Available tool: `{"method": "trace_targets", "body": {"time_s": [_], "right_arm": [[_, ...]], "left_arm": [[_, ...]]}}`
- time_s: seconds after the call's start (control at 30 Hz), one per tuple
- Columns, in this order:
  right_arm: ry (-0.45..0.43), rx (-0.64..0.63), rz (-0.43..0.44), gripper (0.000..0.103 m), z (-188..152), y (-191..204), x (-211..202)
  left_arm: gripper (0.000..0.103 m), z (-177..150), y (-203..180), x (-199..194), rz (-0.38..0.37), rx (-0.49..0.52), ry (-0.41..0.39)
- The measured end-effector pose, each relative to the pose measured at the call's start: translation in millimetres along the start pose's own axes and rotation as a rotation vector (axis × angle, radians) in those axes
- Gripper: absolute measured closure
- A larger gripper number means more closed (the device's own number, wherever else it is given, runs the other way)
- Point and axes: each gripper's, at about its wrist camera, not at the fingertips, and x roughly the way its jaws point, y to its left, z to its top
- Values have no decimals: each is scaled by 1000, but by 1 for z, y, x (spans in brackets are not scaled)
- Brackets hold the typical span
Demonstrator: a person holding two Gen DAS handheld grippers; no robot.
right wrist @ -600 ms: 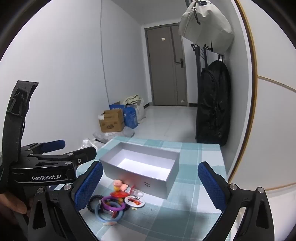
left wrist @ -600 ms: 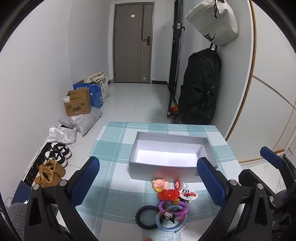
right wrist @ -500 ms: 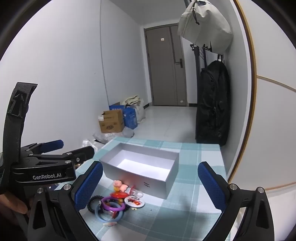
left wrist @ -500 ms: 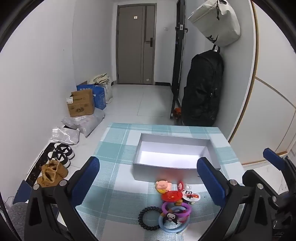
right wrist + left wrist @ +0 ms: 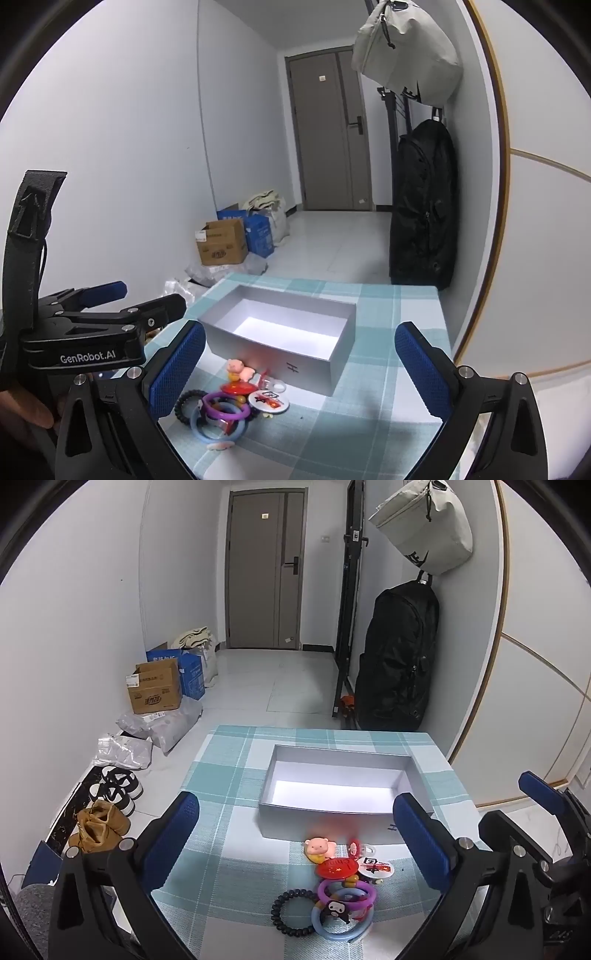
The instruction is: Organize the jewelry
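A grey open box (image 5: 325, 825) stands empty on the teal checked tablecloth (image 5: 229, 775). In front of it lies a small pile: a pink pig charm (image 5: 319, 848), a red round badge (image 5: 338, 867), a white badge (image 5: 375, 867), a purple ring (image 5: 347, 890), a blue ring (image 5: 341, 921) and a black bead bracelet (image 5: 291, 910). My left gripper (image 5: 294, 799) hangs open above the pile, holding nothing. My right gripper (image 5: 300, 328) is open too, to the right of the pile (image 5: 221, 402) and short of the box (image 5: 280, 354). Both grippers are clear of the objects.
The table ends just past the box, with floor beyond. On the floor to the left are shoes (image 5: 110, 794), plastic bags and cardboard boxes (image 5: 155, 690). A black backpack (image 5: 399, 657) and a pale bag (image 5: 424, 528) hang by the right wall.
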Motion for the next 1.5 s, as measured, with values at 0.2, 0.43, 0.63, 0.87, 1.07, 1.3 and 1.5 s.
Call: {"method": "trace_targets", "body": {"time_s": [0.2, 0.43, 0.63, 0.87, 1.07, 1.3, 1.5], "right_arm": [[10, 0, 4, 0, 0, 0, 2], [13, -2, 4, 0, -1, 1, 4], [18, 0, 5, 0, -2, 1, 6], [24, -7, 8, 0, -4, 4, 6], [27, -7, 9, 0, -5, 4, 7], [29, -5, 9, 0, -5, 5, 7], [31, -3, 10, 0, -5, 4, 8]], "left_arm": [[1, -1, 0, -2, -6, 1, 4], [1, -1, 2, -1, -9, -1, 9], [1, -1, 2, 0, -7, -5, 12], [1, -1, 2, 0, -8, -8, 13], [1, -1, 3, 0, -9, -8, 15], [1, -2, 2, 0, -8, -8, 18], [1, -3, 0, 2, -11, -2, 24]]}}
